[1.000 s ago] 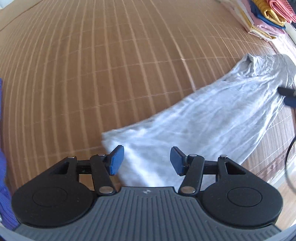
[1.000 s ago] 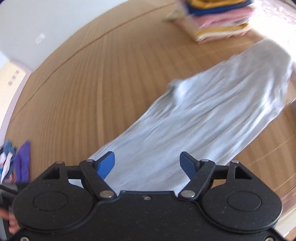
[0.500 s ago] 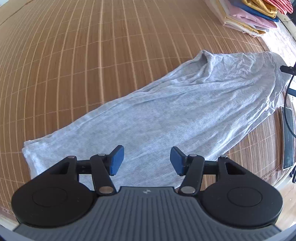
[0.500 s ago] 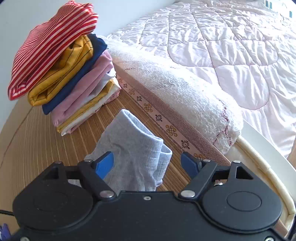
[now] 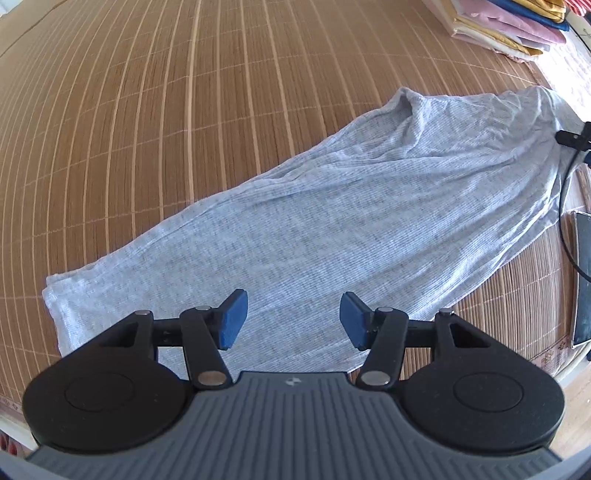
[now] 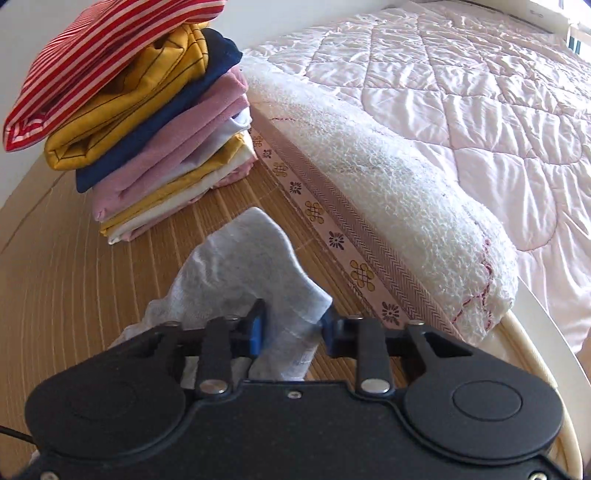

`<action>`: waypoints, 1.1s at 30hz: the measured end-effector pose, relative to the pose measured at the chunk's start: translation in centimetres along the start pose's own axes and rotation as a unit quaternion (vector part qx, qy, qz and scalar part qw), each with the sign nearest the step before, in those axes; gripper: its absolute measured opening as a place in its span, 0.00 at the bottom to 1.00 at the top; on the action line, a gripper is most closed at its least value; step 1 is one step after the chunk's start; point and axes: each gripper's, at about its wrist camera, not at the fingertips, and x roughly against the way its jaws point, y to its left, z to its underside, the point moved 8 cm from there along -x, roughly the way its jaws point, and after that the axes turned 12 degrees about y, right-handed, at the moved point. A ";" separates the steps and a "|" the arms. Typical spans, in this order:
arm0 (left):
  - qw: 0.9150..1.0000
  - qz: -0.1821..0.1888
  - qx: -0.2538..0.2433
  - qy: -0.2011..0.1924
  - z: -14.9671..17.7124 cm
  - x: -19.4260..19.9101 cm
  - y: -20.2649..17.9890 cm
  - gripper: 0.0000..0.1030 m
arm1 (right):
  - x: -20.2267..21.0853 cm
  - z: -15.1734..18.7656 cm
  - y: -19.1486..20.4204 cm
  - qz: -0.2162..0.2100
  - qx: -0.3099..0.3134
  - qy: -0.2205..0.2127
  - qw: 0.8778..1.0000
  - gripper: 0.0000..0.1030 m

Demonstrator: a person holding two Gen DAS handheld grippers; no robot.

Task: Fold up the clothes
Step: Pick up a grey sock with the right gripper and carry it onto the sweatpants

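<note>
A long light grey garment [image 5: 332, 221] lies stretched across the bamboo mat [image 5: 147, 110], from near left to far right. My left gripper [image 5: 293, 321] is open and empty, hovering over the garment's near end. My right gripper [image 6: 291, 328] has narrowed its jaws around a bunched grey corner [image 6: 251, 258] of the garment at its far end; the cloth sits between the blue pads [image 6: 256, 330], and a gap remains on the right side. Part of the right gripper shows at the right edge of the left wrist view [image 5: 572, 138].
A stack of folded clothes [image 6: 140, 110], red-striped on top, stands on the mat behind the grey corner; it also shows in the left wrist view [image 5: 517, 26]. A white fluffy blanket roll [image 6: 388, 184] and a pink quilt [image 6: 480, 92] lie right. A phone [image 5: 581, 277] and cable lie at the mat's right edge.
The right gripper's jaws have closed in around the garment's corner. The left gripper has drawn back slightly over the near end and stays open.
</note>
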 end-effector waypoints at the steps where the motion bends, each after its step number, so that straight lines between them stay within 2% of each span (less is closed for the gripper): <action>1: 1.000 0.003 0.007 -0.002 0.0 0.0 0.2 0.60 | 0.2 -0.1 0.2 -0.011 0.005 -0.001 1.000 0.15; 4: 1.000 0.006 0.023 -0.013 -0.1 0.4 0.9 0.60 | 2.8 -0.5 2.1 -0.031 0.047 -0.024 0.998 0.13; 7: 0.999 0.007 0.040 -0.022 -0.2 0.8 2.1 0.60 | 5.6 -0.1 5.6 -0.046 0.114 -0.041 0.992 0.13; 14: 0.994 0.041 0.095 -0.041 0.7 2.1 6.1 0.60 | 9.2 4.3 15.6 -0.084 0.255 -0.047 0.962 0.13; 20: 0.989 0.057 0.123 -0.052 2.6 3.0 10.4 0.60 | 10.4 9.0 23.5 -0.112 0.320 -0.048 0.940 0.13; 25: 0.985 0.064 0.148 -0.056 5.3 3.4 15.1 0.60 | 11.1 12.6 29.0 -0.130 0.346 -0.048 0.928 0.13; 30: 0.982 0.068 0.167 -0.053 8.3 3.4 20.1 0.60 | 10.2 16.8 33.9 -0.132 0.380 -0.035 0.915 0.13; 33: 0.981 0.072 0.174 -0.049 10.1 3.2 22.6 0.60 | 8.8 20.1 36.5 -0.129 0.414 -0.022 0.901 0.13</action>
